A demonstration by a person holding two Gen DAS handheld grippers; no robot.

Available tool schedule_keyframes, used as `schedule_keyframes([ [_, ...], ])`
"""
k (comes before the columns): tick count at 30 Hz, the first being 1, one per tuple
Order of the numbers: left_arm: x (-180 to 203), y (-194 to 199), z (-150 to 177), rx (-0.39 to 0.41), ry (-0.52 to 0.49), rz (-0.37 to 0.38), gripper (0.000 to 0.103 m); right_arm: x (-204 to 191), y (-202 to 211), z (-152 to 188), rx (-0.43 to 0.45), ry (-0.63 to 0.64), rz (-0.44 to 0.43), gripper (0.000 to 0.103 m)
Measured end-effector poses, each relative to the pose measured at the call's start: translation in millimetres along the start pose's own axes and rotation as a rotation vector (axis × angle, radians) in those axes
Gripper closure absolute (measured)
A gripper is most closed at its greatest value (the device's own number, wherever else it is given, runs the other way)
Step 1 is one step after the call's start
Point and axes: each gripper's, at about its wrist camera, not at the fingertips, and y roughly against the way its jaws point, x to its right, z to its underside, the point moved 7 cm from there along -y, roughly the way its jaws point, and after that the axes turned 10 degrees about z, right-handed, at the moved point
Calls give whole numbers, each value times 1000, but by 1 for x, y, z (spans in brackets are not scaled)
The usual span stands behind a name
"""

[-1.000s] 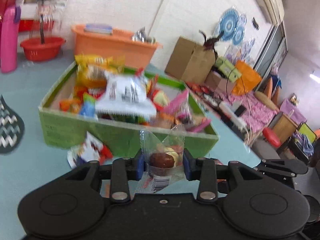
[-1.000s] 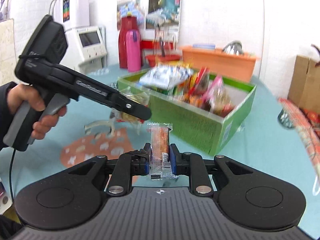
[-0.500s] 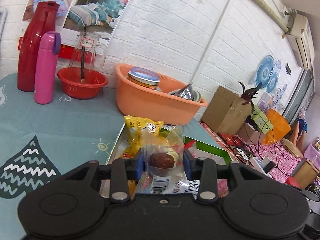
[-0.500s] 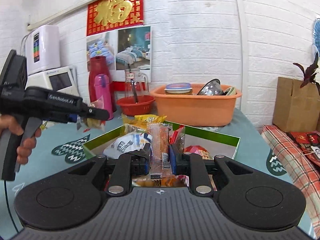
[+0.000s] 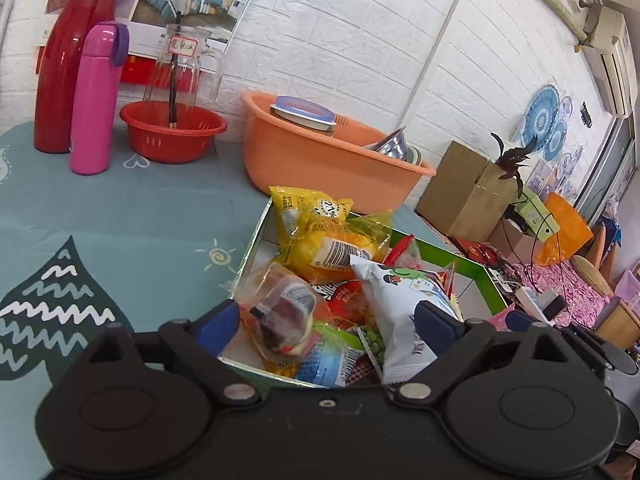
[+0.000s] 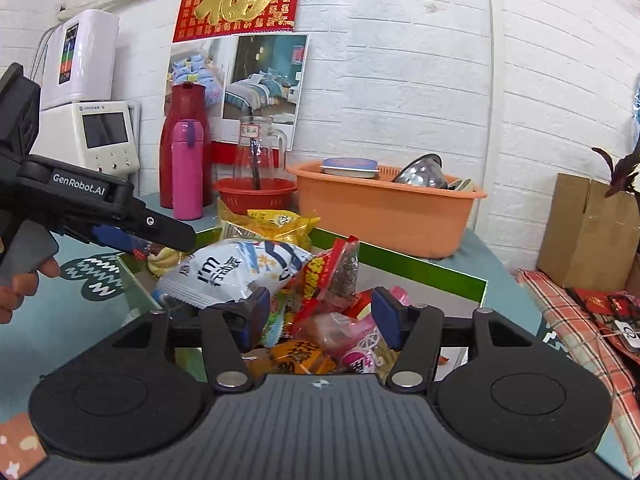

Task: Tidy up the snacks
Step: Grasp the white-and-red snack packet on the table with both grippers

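Observation:
A green cardboard box [image 5: 474,266] holds several snack packets. My left gripper [image 5: 325,318] hangs over its near corner, jaws opening. A clear-wrapped cake [image 5: 280,312] lies loose beside the left pad, tipped onto the pile and no longer pressed. A white bag [image 5: 400,304] and a yellow packet [image 5: 316,220] lie behind it. My right gripper [image 6: 320,314] is over the same box [image 6: 400,264], jaws opening, with nothing pinched. An orange packet [image 6: 296,356] lies on the pile below it. The left gripper [image 6: 160,240], held by a hand [image 6: 24,284], reaches in from the left.
Behind the box stand an orange basin [image 5: 320,160] with dishes, a red basket [image 5: 172,132] holding a glass pitcher, a pink bottle [image 5: 94,100] and a red jug [image 5: 68,60]. A cardboard carton [image 6: 592,232] sits to the right. A white appliance [image 6: 92,132] stands at the wall.
Both grippers moved from in front of the box to above it and opened. The wrapped cake dropped from the left one and the orange bar from the right one.

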Motion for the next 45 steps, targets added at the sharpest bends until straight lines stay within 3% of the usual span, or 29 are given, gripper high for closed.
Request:
schedule_keyframes([
  [11,24,40,-2,43,-18,18,0,-5,38,-24,36,-29,-25,0],
  [16,42,59,6,13,-14,78,0,-12,67,-38,37,-69,-89,0],
  [22,60,66,20,-57,-50,127,0,-27,88,-45,-24,-130,-229,0],
  [31,30,23,60,-153,-64,80,0,-73,46,17,-248,-130,-330,0],
  [35,13,6,66,-164,-48,56,0,-88,22,36,-324,-164,-339,7],
  [40,1,-4,62,-164,0,103,0,-98,1,47,-380,-232,-339,13],
  [45,-3,-13,62,-182,18,121,0,-107,-10,43,-367,-251,-343,14],
])
